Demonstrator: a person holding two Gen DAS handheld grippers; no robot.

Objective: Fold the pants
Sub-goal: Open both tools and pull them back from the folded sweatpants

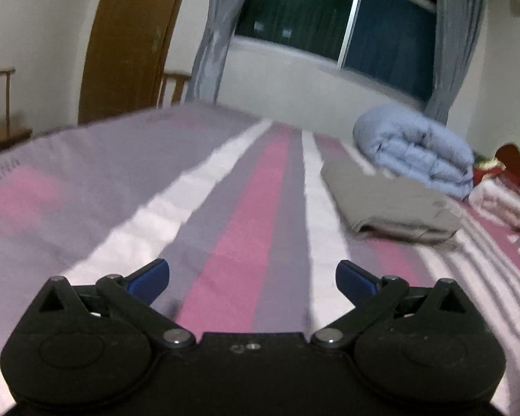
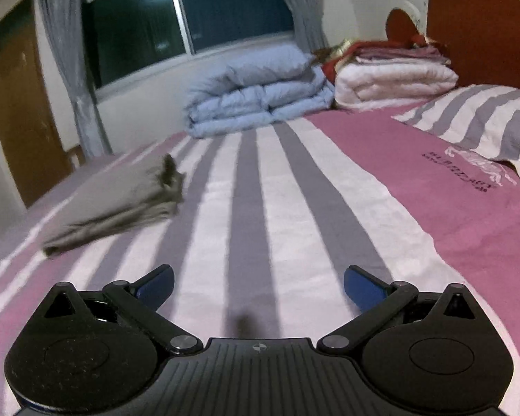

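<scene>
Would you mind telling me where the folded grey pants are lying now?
The folded grey pants lie on the striped bedspread, right of centre in the left wrist view, just before the folded light-blue duvet.

Grey pants (image 2: 118, 204), folded flat, lying on bedspread (image 2: 267, 190)

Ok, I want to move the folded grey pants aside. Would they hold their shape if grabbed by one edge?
Probably not: the grey pants lie in soft stacked layers, so they would likely sag and unfold. A push across the striped bedspread may bunch them, not slide them.
</scene>
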